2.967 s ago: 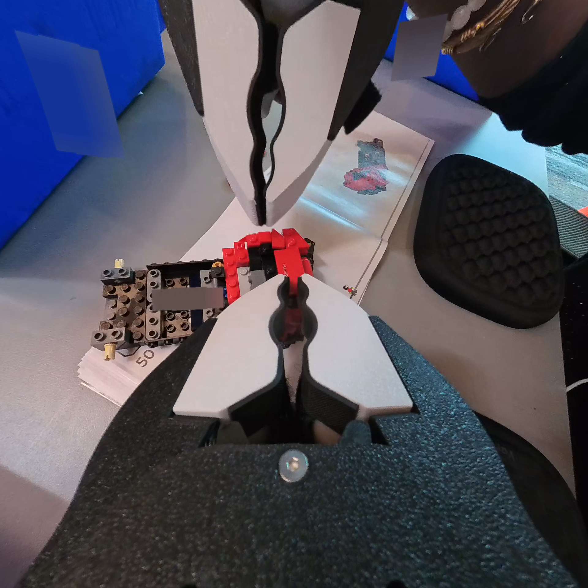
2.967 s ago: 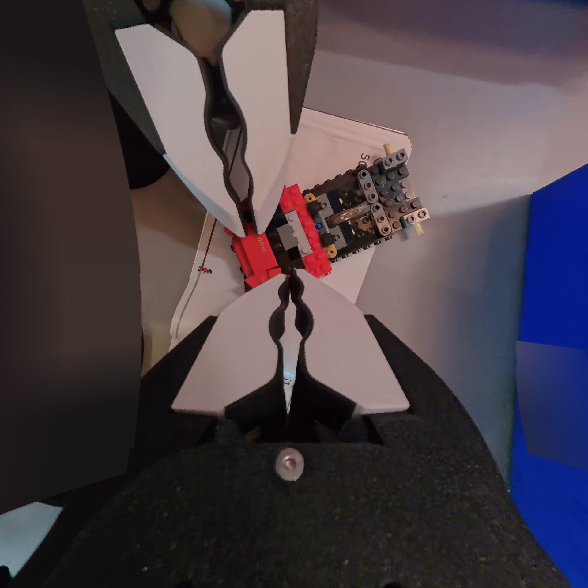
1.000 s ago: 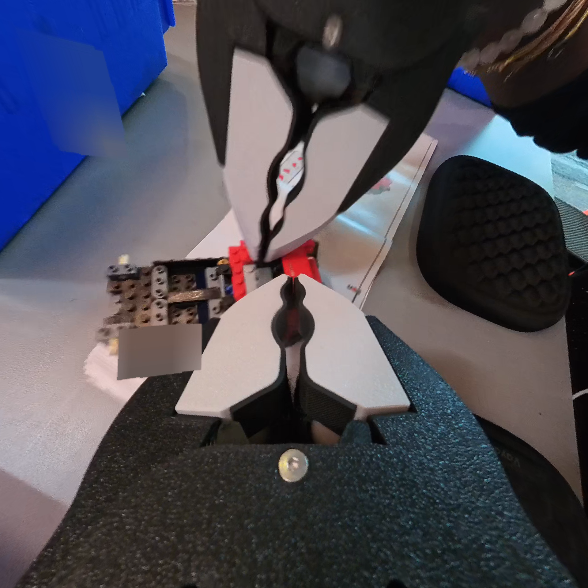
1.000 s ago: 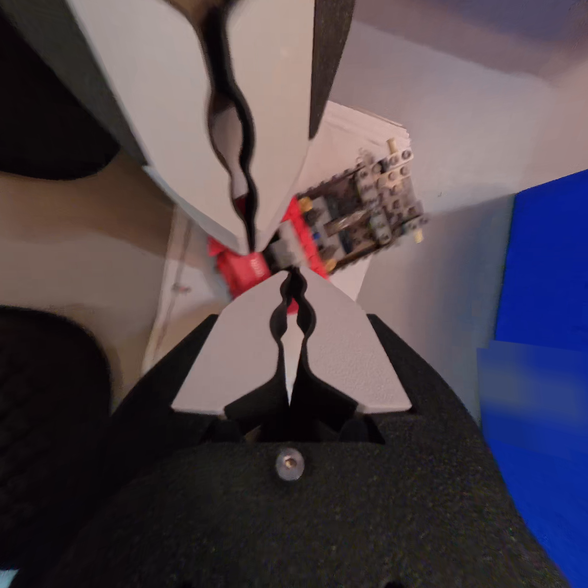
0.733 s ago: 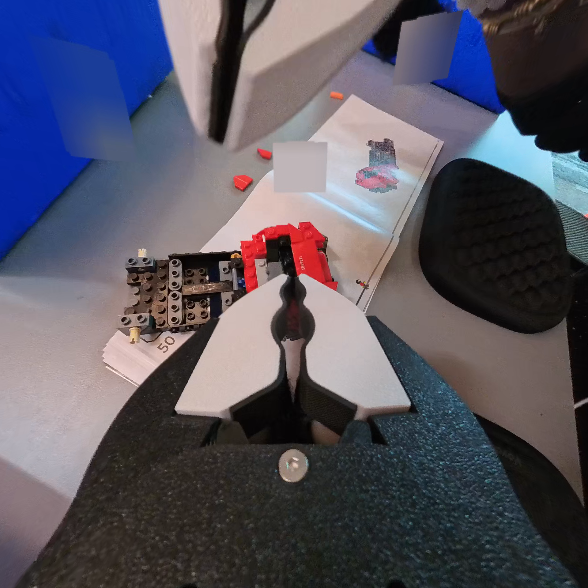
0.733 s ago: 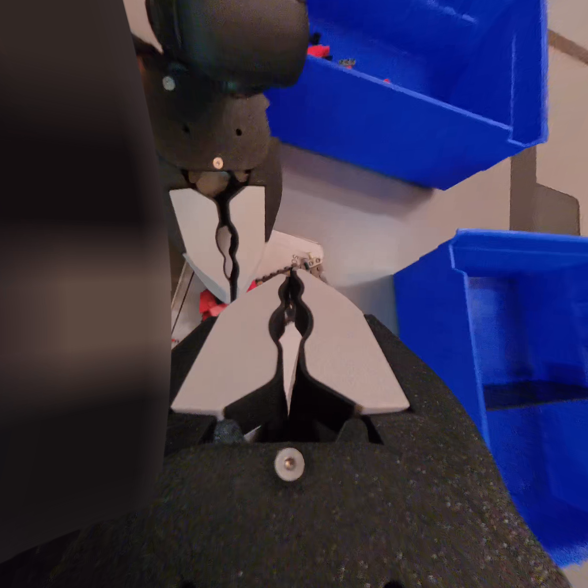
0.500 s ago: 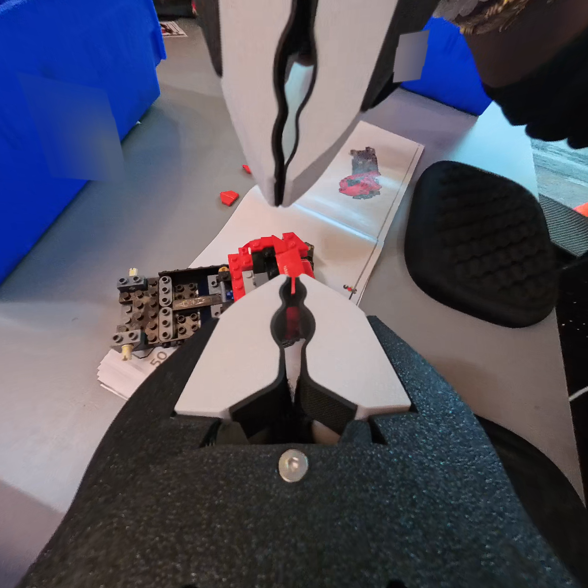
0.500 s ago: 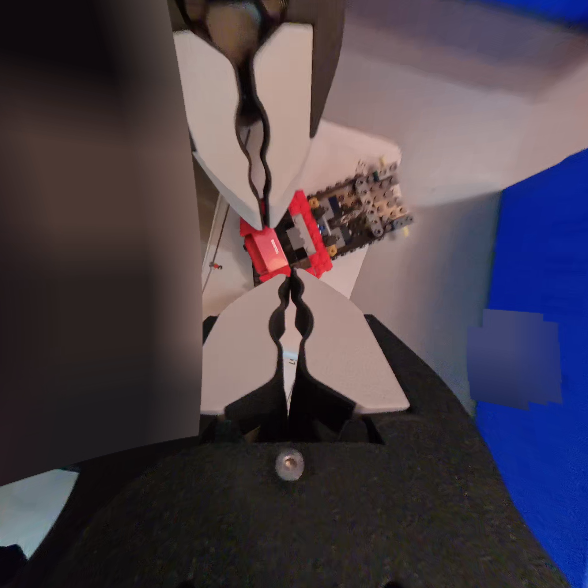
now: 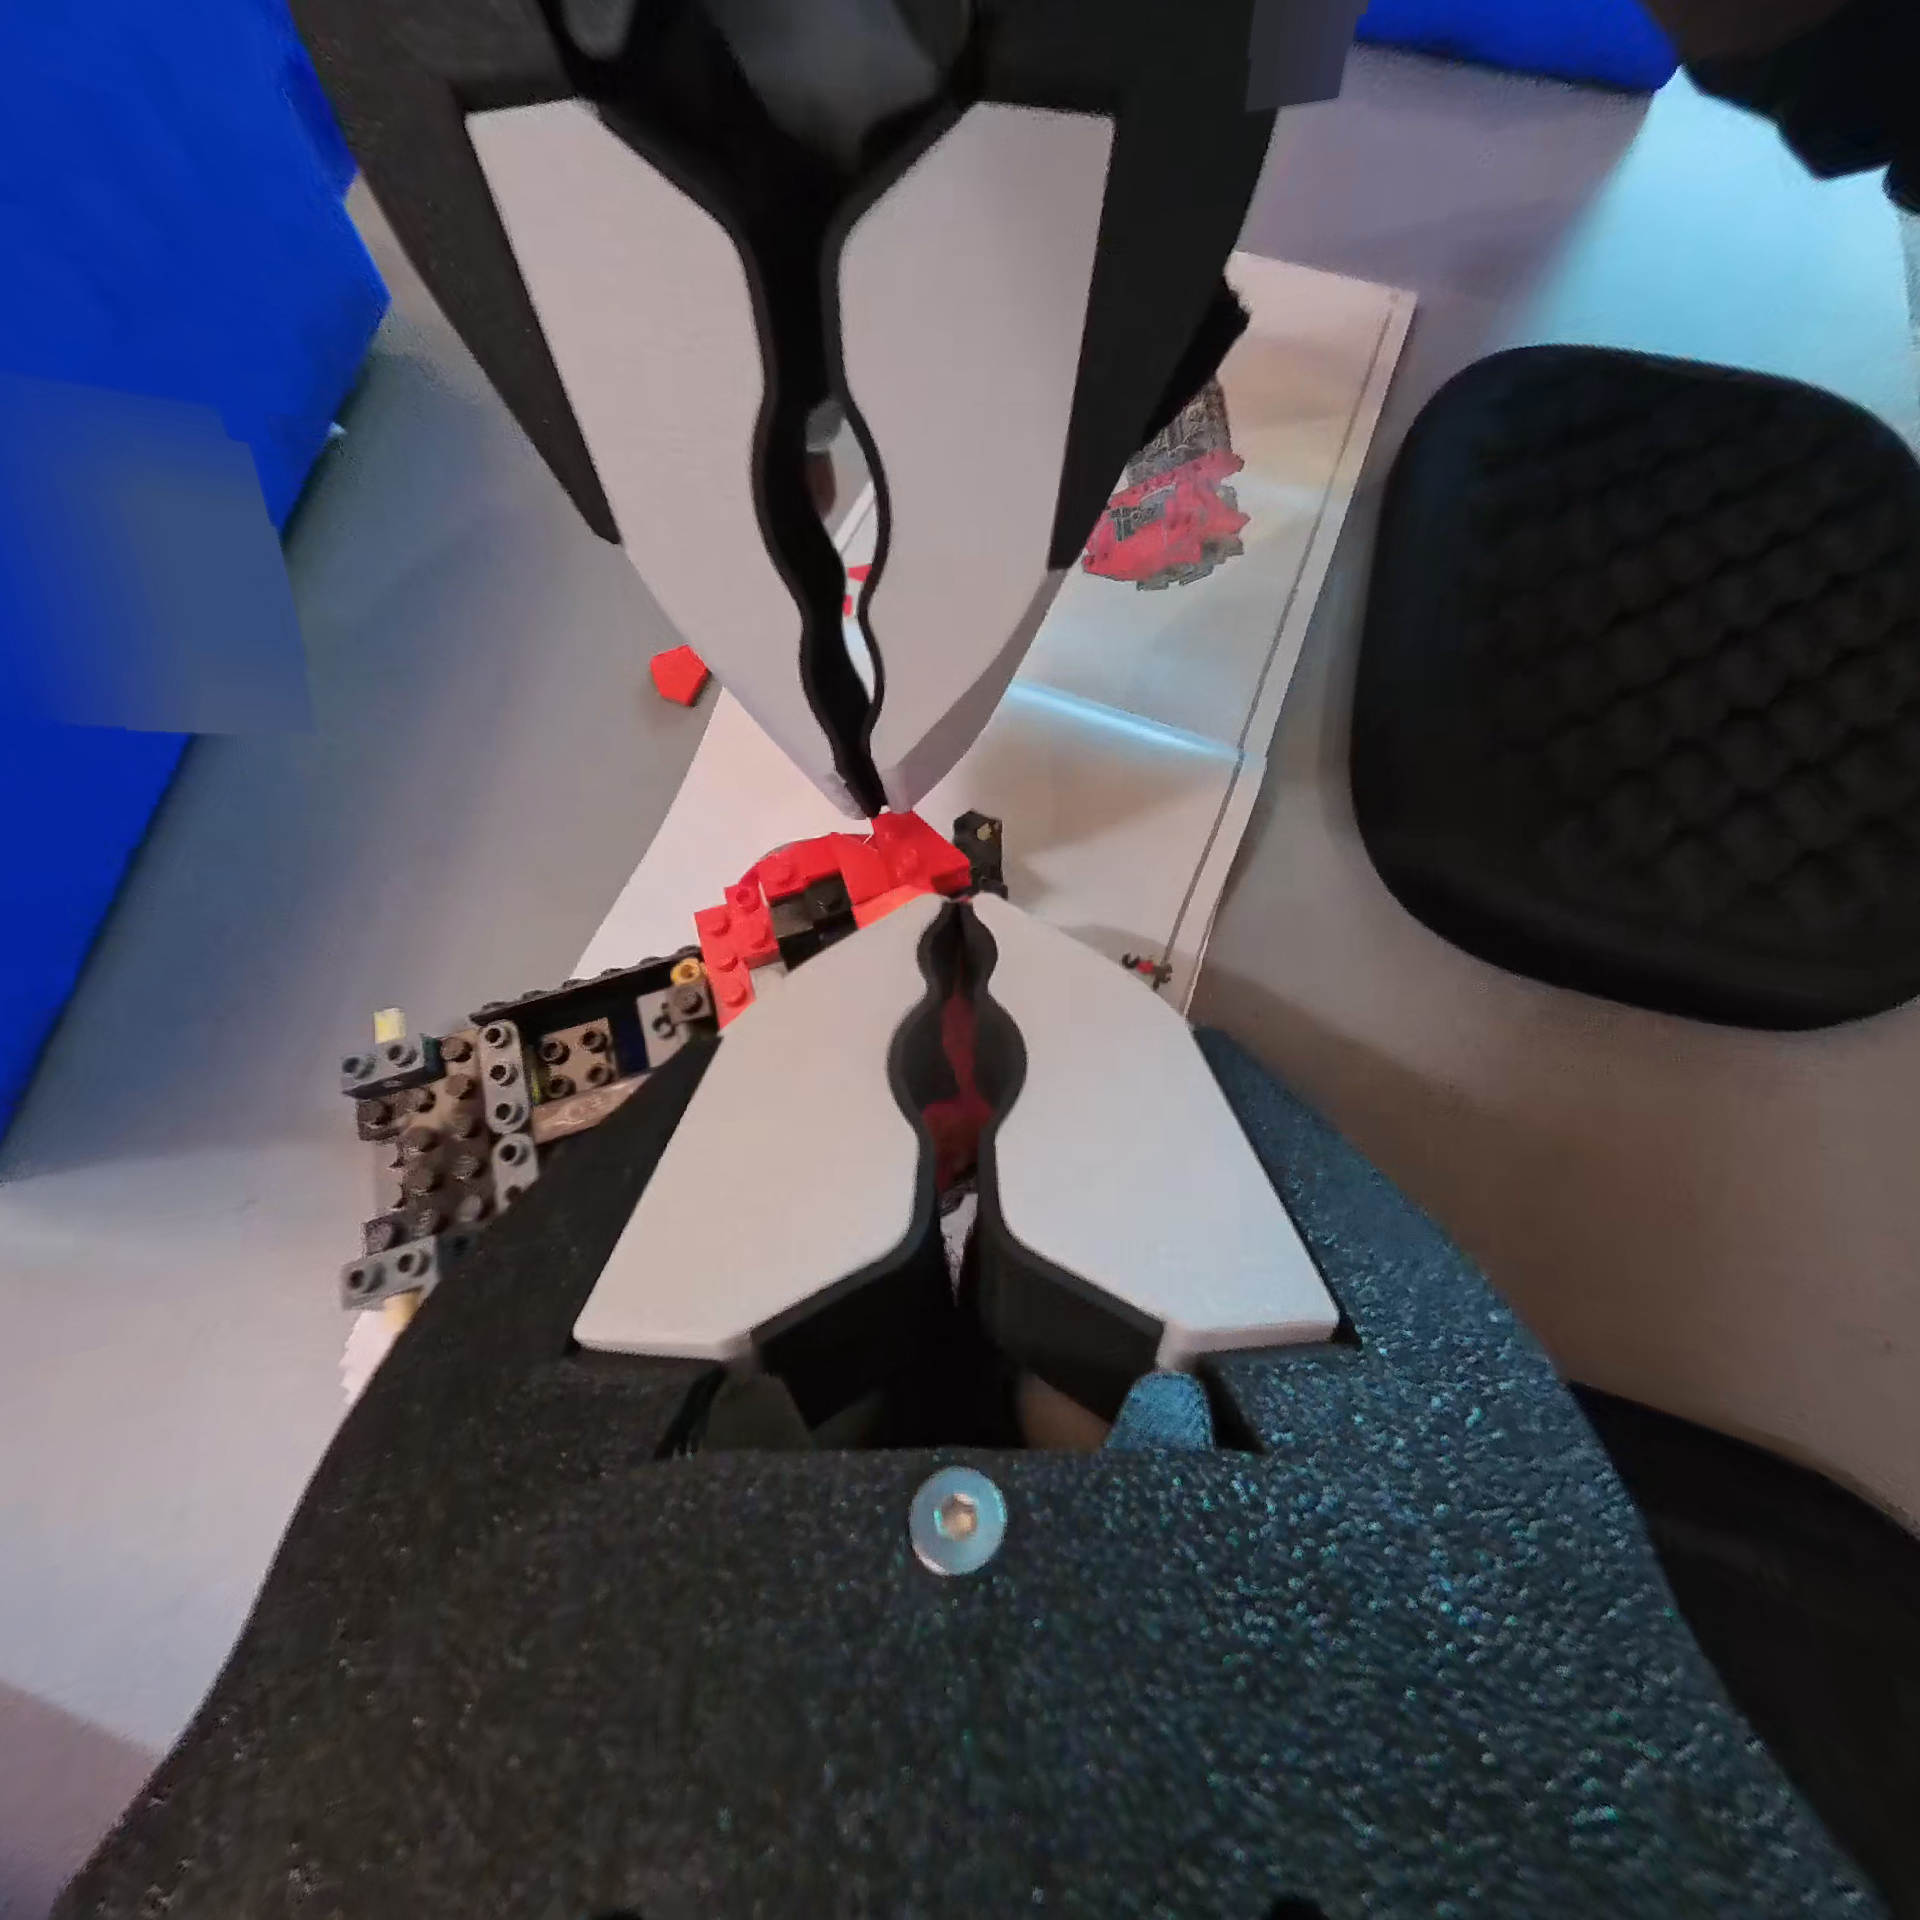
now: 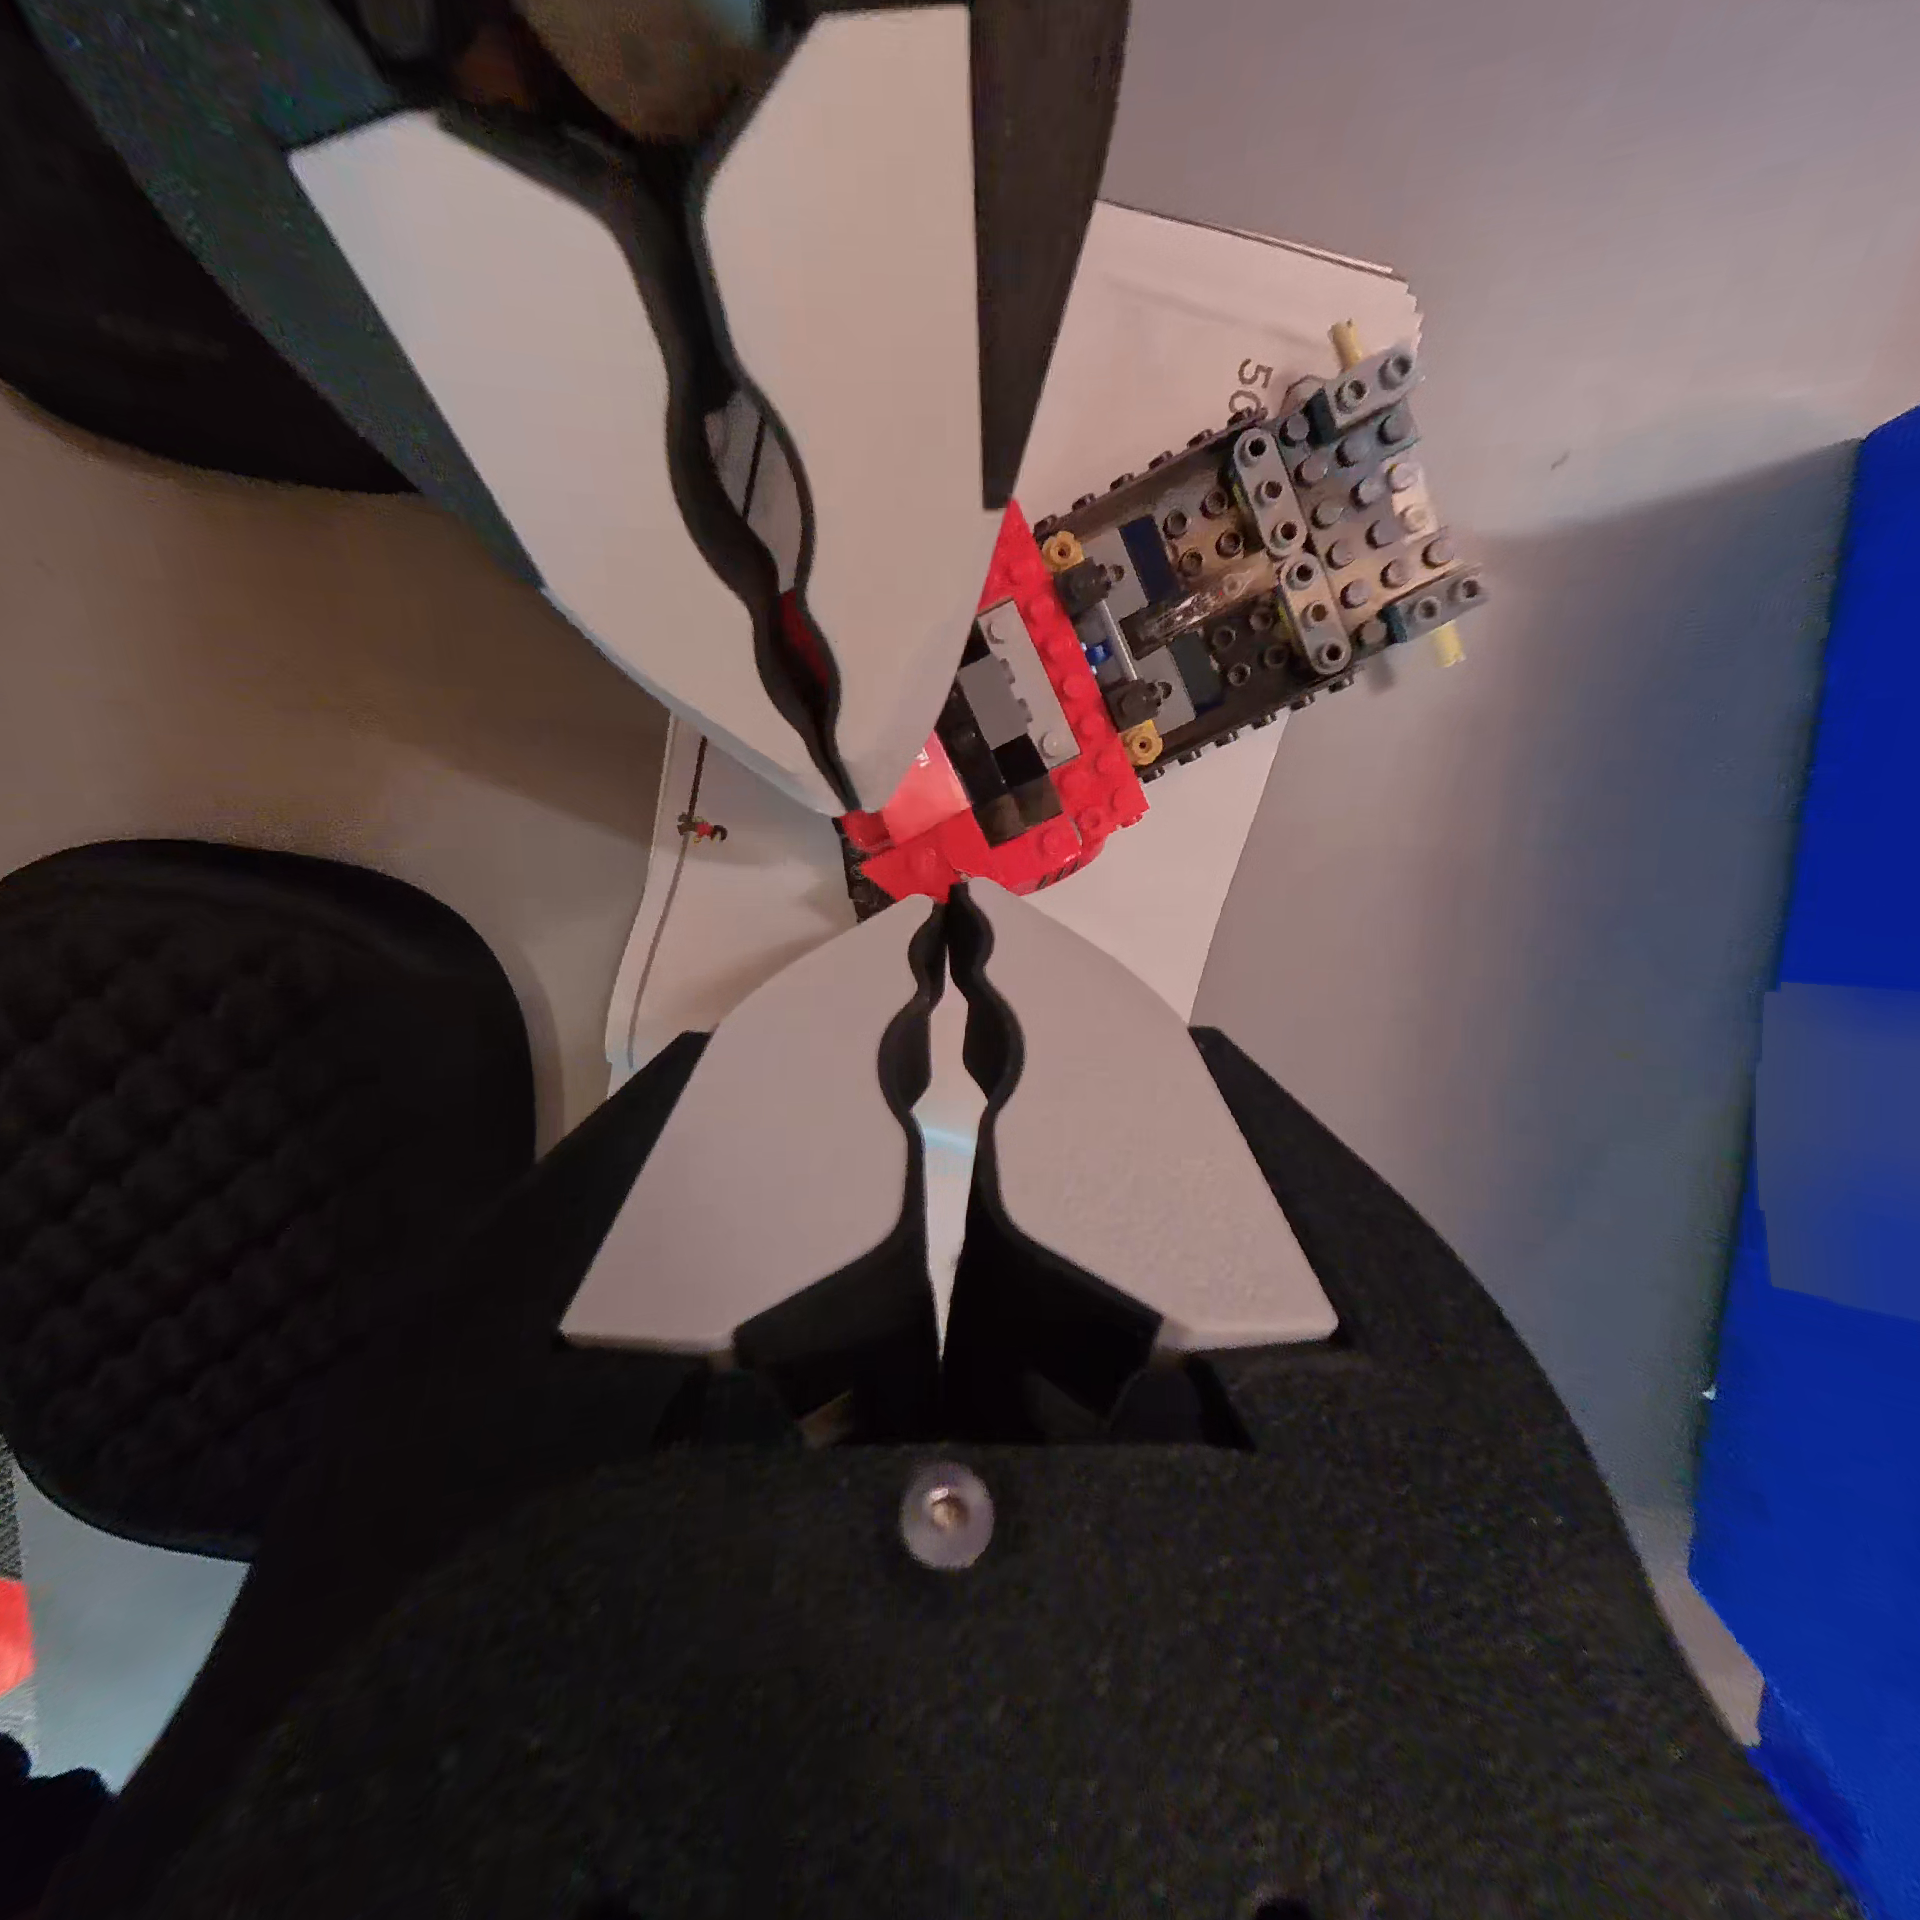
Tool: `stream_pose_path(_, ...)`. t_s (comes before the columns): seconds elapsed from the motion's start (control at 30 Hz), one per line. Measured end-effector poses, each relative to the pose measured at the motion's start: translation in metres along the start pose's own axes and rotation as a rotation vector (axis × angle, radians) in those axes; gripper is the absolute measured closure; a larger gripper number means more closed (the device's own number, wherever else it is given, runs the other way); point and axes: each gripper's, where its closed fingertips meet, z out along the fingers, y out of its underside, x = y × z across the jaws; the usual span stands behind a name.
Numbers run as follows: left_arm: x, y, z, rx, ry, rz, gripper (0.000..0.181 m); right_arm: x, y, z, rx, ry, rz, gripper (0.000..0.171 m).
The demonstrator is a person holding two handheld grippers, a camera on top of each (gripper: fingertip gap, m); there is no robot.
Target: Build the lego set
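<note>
While tools pinch the lego model (image 9: 831,904), booklet (image 9: 1122,727) beneath, black pad (image 9: 1662,665) beside

Left claw (image 9: 956,909) and right claw (image 10: 951,902) both closed, tips nearly meeting, pointing toward each other.

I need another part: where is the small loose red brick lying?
In the left wrist view, the small loose red brick lies on the grey table, left of the open instruction booklet, beyond the half-built lego car.

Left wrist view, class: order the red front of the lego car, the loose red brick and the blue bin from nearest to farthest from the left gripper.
1. Red front, at the left gripper tips.
2. Loose red brick, beyond, left.
3. Blue bin, far left.
</note>
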Motion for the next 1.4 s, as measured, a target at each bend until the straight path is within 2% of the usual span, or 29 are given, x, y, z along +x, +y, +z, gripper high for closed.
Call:
stream_pose_path(0.33,-0.002,0.002,0.000,0.016,0.024,-0.106,0.181,0.004,-0.010,0.001,0.043,0.015,0.006,0.171)
stream_pose_path(0.57,-0.002,0.003,0.000,0.009,0.004,-0.080,0.181,0.002,-0.010,0.008,0.011,-0.012,0.014,0.171)
stream_pose_path(0.93,-0.002,0.004,0.001,-0.013,-0.027,-0.034,0.181,0.002,-0.010,0.008,-0.018,-0.077,0.170,0.171)
stream_pose_path(1.2,-0.002,0.004,0.002,-0.031,-0.046,-0.014,0.181,0.001,-0.010,0.008,-0.084,-0.031,0.148,0.171)
stream_pose_path(1.4,-0.002,0.004,0.002,-0.035,-0.059,0.004,0.181,-0.001,-0.015,0.010,-0.046,-0.011,0.122,0.171)
